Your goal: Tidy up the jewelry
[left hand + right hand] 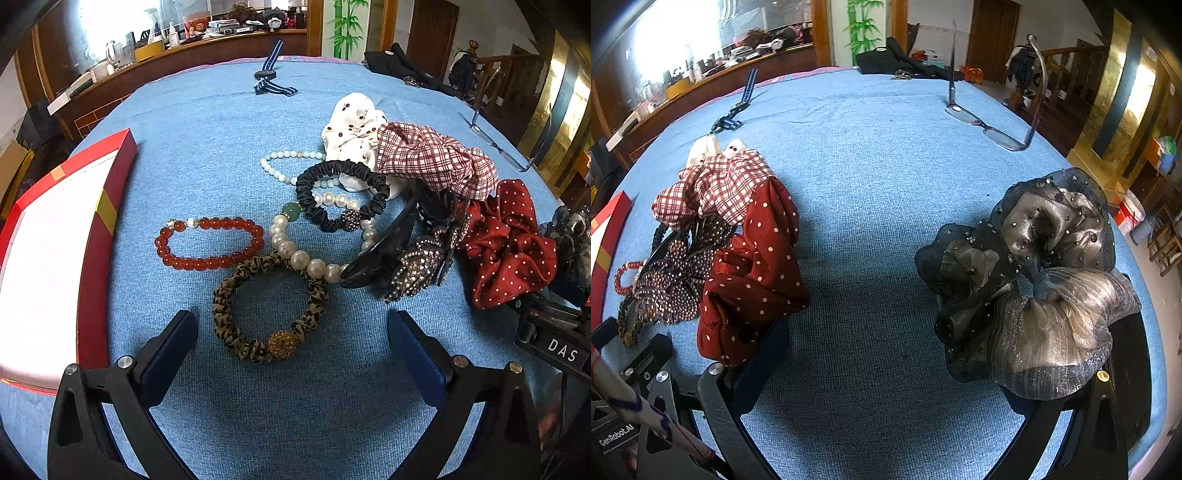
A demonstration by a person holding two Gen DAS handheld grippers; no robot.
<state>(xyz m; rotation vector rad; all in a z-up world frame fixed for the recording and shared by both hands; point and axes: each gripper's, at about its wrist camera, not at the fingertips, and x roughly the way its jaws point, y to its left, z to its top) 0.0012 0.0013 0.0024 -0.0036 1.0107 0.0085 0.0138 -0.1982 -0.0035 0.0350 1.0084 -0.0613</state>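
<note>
your left gripper (291, 325) is spread wide with nothing in it, hovering over the blue cloth-covered table (207, 122). the leopard-print fabric hair tie with the gold bead (269, 306) lies right between its fingers. at 11 o'clock from that sits the red beaded bracelet (208, 242), and the big pearl bracelet (303, 258) touches the tie at 1 o'clock. the black satin hair tie (341, 195) rests on the pearls further up. the red box with the white inside (55, 258) is at 9 o'clock, near the bracelet.

your right gripper (886, 354) is also released and holding nothing. the dark red polka-dot scrunchie (753, 273) sits against its left finger at 10 o'clock, and the grey sheer organza scrunchie (1034, 291) covers the right fingertip at 2 o'clock. the clear-framed eyeglasses (993, 129) stand well apart at 1 o'clock.
</note>
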